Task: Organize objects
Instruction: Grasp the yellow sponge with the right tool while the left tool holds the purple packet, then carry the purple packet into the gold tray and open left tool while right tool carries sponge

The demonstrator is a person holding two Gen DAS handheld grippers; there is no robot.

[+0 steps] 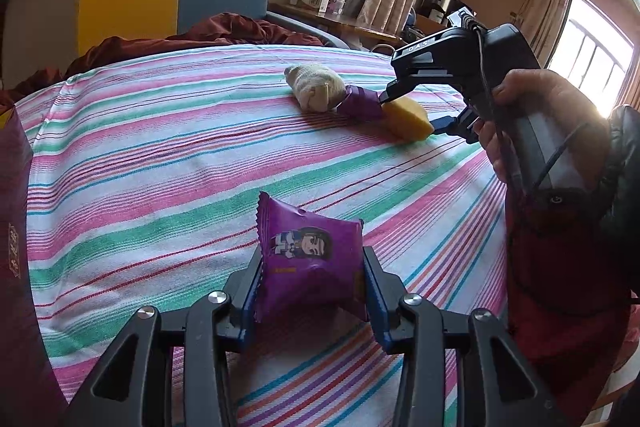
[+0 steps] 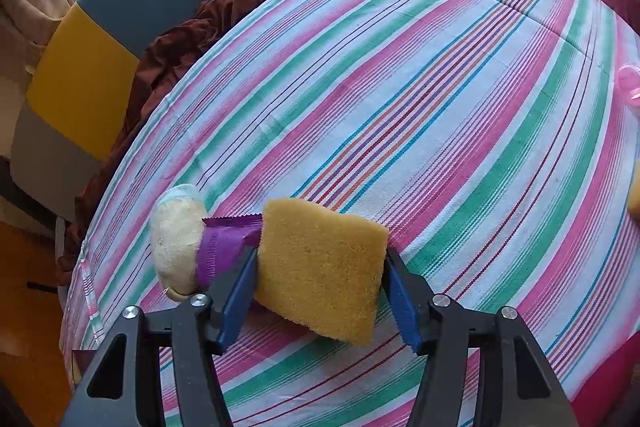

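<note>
Left fingers (image 1: pixel 310 267) pinch a crinkly purple packet (image 1: pixel 308 255); right fingers (image 2: pixel 320 277) squeeze a porous yellow sponge (image 2: pixel 320 267).

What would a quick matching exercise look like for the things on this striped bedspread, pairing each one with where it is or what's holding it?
Things:
1. purple snack packet
2. yellow sponge
3. beige soft toy
4. dark red blanket

Places:
A. bunched at the far edge by the chair
B. between the right gripper's fingers
C. lying beside a second purple packet
D. between the left gripper's fingers

Pairs: 1-D, 2-B, 3-C, 4-A
</note>
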